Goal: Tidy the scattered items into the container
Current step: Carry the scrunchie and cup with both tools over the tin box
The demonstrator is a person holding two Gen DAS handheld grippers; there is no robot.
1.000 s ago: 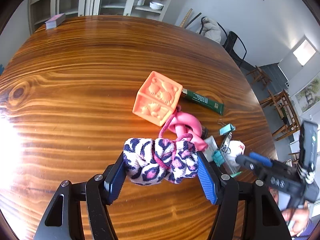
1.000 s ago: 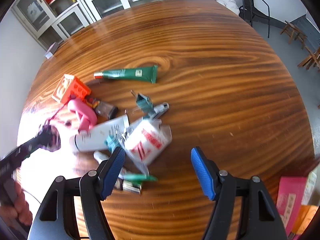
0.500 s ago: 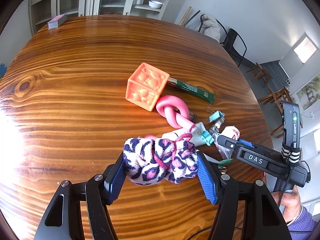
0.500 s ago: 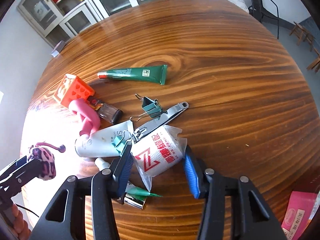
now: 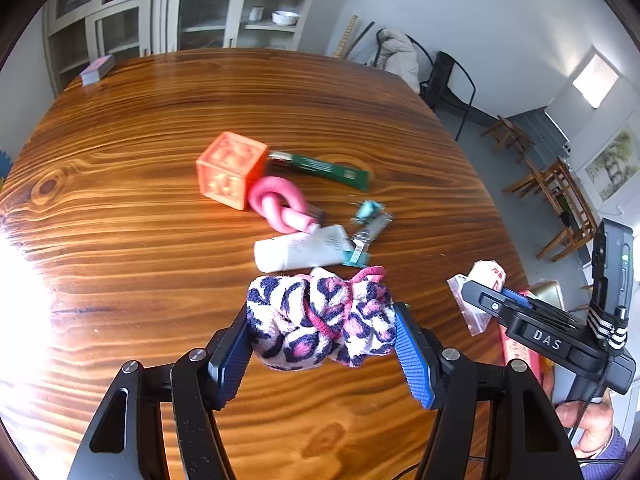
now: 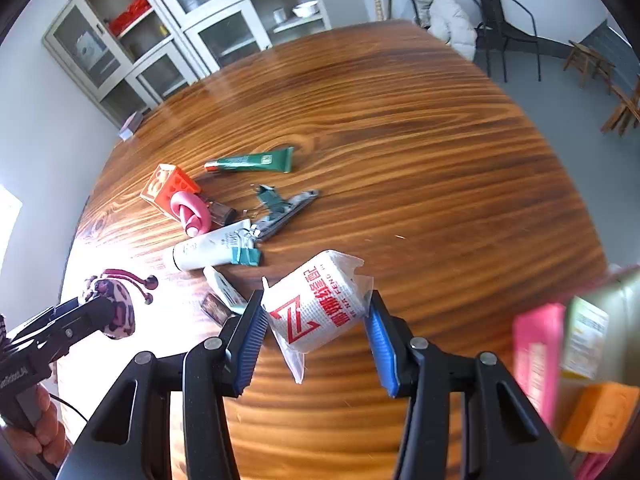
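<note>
My left gripper [image 5: 322, 340] is shut on a pink leopard-print scrunchie [image 5: 320, 320] and holds it above the wooden table [image 5: 160, 120]. My right gripper [image 6: 316, 332] is shut on a white wrapped roll with red print [image 6: 320, 312], lifted off the table; it also shows in the left wrist view [image 5: 486, 276]. On the table lie an orange cube [image 5: 230, 168], a pink knotted toy [image 5: 280, 204], a green tube [image 5: 328, 168], a white tube [image 5: 300, 250], teal binder clips [image 5: 366, 210] and a nail clipper [image 6: 288, 212]. The container [image 6: 580, 360] sits at the table's right edge, blurred.
A pink box [image 6: 536, 356] and an orange block [image 6: 600, 412] show in the container. A small pink-topped box [image 5: 96, 68] lies at the far table edge. Cabinets [image 5: 180, 12] stand behind; chairs [image 5: 452, 80] stand beyond the table at right.
My right gripper closed on the white roll, lifted it and moved it right toward the container. My left gripper, still holding the scrunchie, rose and drew back from the pile.
</note>
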